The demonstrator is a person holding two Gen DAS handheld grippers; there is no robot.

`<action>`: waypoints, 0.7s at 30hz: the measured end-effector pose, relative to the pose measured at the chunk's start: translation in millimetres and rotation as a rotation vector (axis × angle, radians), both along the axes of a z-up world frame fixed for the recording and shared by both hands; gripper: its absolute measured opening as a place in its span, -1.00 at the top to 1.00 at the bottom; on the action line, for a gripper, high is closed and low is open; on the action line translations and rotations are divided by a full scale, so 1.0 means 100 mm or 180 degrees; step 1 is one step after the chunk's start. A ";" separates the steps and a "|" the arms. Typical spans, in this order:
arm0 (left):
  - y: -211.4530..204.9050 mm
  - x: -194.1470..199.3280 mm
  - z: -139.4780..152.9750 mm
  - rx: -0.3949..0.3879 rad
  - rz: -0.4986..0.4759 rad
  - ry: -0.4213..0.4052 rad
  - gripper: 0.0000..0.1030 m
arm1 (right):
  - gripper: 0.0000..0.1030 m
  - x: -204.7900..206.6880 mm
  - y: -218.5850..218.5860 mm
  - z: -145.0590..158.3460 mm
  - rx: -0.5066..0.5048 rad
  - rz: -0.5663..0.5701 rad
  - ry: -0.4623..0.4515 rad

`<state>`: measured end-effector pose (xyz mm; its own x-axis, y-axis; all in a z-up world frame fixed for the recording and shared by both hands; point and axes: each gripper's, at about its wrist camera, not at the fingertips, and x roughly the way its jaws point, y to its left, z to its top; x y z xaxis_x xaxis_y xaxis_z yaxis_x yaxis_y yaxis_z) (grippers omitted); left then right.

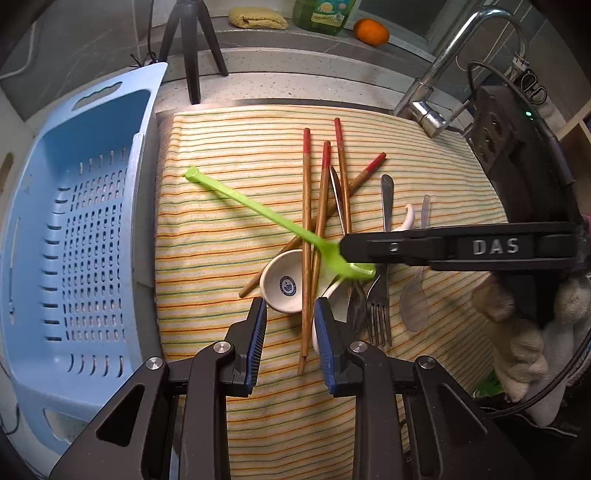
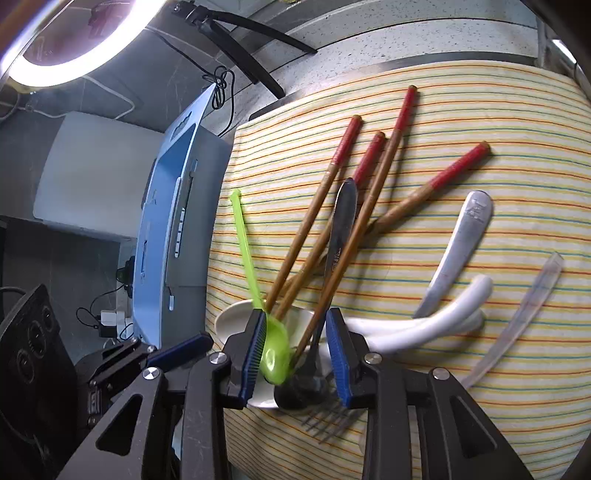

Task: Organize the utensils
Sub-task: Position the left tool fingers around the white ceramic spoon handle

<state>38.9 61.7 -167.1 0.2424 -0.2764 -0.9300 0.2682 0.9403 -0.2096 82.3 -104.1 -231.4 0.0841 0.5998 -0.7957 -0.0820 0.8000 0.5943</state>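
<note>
Several red-tipped wooden chopsticks [image 1: 306,206] [image 2: 314,221] lie crossed on a striped cloth [image 1: 221,295] with two white ceramic spoons [image 1: 284,284] [image 2: 424,328], a fork [image 1: 380,306], a dark metal spoon [image 1: 356,306] and a clear plastic spoon [image 1: 415,299] [image 2: 524,306]. A green plastic spoon [image 1: 258,210] [image 2: 275,354] slants over the pile. Its bowl sits between my right gripper's [image 1: 345,251] [image 2: 295,350] jaws against the left pad, with a gap to the other pad. My left gripper [image 1: 290,321] hovers open over a chopstick and a white spoon.
A pale blue perforated basket [image 1: 74,240] [image 2: 162,236] stands left of the cloth. Behind it are a tripod [image 1: 192,55], a dish soap bottle [image 1: 321,14], an orange [image 1: 371,31] and a faucet [image 1: 443,74]. A gloved hand [image 1: 524,332] holds the right gripper.
</note>
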 end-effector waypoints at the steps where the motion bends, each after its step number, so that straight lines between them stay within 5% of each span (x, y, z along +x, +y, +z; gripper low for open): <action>1: 0.00 0.01 -0.01 0.0009 -0.0005 -0.0012 0.53 | 0.43 -0.02 -0.05 0.01 0.0006 -0.0006 0.0000; 21: -0.30 -0.26 -0.24 -0.0150 -0.0067 0.0168 0.53 | 0.38 -0.27 -0.55 0.10 0.0045 -0.0214 0.0017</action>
<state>12.7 31.3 -190.8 0.1870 -0.3247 -0.9271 0.2753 0.9233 -0.2679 55.1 -159.2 -221.4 0.1203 0.6042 -0.7877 -0.0252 0.7951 0.6060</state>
